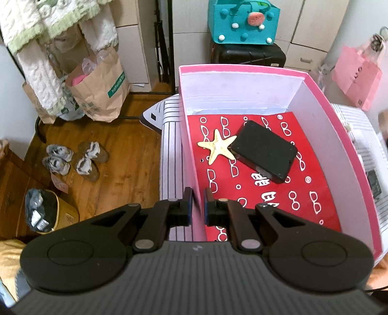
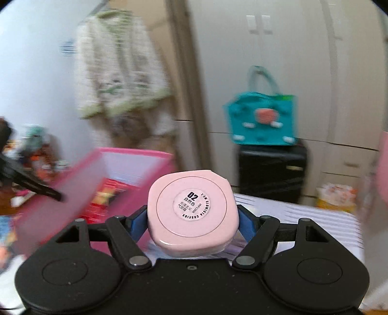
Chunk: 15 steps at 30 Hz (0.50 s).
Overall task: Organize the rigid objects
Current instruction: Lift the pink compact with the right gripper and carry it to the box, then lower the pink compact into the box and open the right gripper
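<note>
The left gripper [image 1: 198, 202] was clamped on the near left wall of the pink box [image 1: 242, 68], one finger [image 1: 186, 203] outside the wall and the other inside, the jaws nearly together with only the thin wall between them; ahead of it, on the box's red patterned floor, lay a starfish [image 1: 218, 145], and just to its right, touching one of its arms, a black case [image 1: 265, 150] tilted on its side; the box stood on a striped cloth [image 1: 169, 135], and to the gripper's left, lower down on the wood floor [image 1: 116, 174], sat paper bags [image 1: 101, 89] and some shoes [image 1: 72, 160]; beyond the box stood a teal bag [image 1: 243, 23] on a black suitcase [image 1: 247, 54].

The right gripper [image 2: 192, 221] held a pink compact [image 2: 192, 210] between its blue pads [image 2: 138, 224], the jaws standing wide and pressed on its two sides; the compact's underside, with a round printed label [image 2: 192, 205], faced the camera; it was raised in the air, clear of the cloth; the pink box [image 2: 72, 189] lay ahead and to the left of this gripper, blurred; the teal bag [image 2: 262, 118] stood farther off, ahead and to the right.
</note>
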Available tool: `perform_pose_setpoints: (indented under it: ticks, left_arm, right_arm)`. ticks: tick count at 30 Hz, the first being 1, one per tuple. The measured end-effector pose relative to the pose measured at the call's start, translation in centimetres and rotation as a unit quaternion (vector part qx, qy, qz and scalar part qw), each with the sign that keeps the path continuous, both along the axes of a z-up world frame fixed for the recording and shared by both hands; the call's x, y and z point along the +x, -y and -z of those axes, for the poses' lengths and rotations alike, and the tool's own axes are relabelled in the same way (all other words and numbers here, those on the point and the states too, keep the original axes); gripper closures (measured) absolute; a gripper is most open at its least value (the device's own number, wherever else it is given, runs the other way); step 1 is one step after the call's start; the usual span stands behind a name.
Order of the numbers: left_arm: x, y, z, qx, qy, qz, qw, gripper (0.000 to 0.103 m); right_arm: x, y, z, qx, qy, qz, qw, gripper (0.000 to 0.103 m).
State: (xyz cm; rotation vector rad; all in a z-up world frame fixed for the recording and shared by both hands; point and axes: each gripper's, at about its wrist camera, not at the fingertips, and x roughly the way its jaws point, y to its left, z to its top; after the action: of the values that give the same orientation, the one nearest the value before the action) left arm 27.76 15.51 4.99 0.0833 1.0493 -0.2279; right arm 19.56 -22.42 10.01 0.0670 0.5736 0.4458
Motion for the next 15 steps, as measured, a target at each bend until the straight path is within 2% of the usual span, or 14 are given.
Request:
perform_pose_setpoints:
  ticks: [4,7,11,15]
  left_arm:
    - [0.2,0.2,-0.1,0.011,-0.004,0.014,0.9998,0.095]
    - [0.1,0.6,-0.2,0.023,-0.002,0.023,0.9995,0.095]
    - [-0.3,0.8,-0.6,0.033,0.008,0.03,0.999,0.095]
    - [-0.5,0.2,-0.9,0.018,0.009,0.028,0.9994,0.095]
  right_arm:
    - [0.9,-5.4,-2.2,0.004,-0.025,-0.094,0.995,0.024]
    - [2.3,-10.3,-2.6,-0.015,-0.073,-0.159,0.984,0.024]
    - [4.4,-16.3,-0.9,-0.072,-0.134,-0.213,0.965,0.024]
    - [6.8,-20.8,1.8,-0.137,-0.167,-0.238,0.947,0.024]
